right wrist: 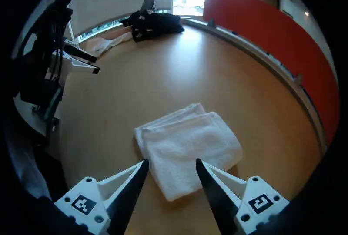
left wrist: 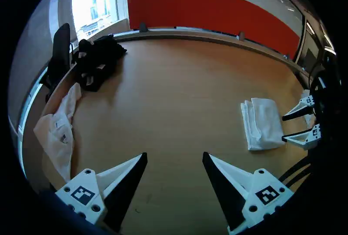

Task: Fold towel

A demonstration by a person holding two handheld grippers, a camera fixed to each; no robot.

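A white towel (right wrist: 189,146) lies folded into a thick rectangle on the wooden table (right wrist: 174,74). My right gripper (right wrist: 172,163) hovers just above its near edge, open, with nothing between the fingers. The same towel (left wrist: 262,123) lies far right in the left gripper view, with the right gripper (left wrist: 283,128) open beside it. My left gripper (left wrist: 174,156) is open over bare table, well away from the towel.
A black bag (left wrist: 96,59) sits at the table's far left corner, with a black chair (left wrist: 60,54) behind it. A loose white cloth (left wrist: 58,128) hangs over the left edge. A red divider panel (left wrist: 209,11) runs along the far side.
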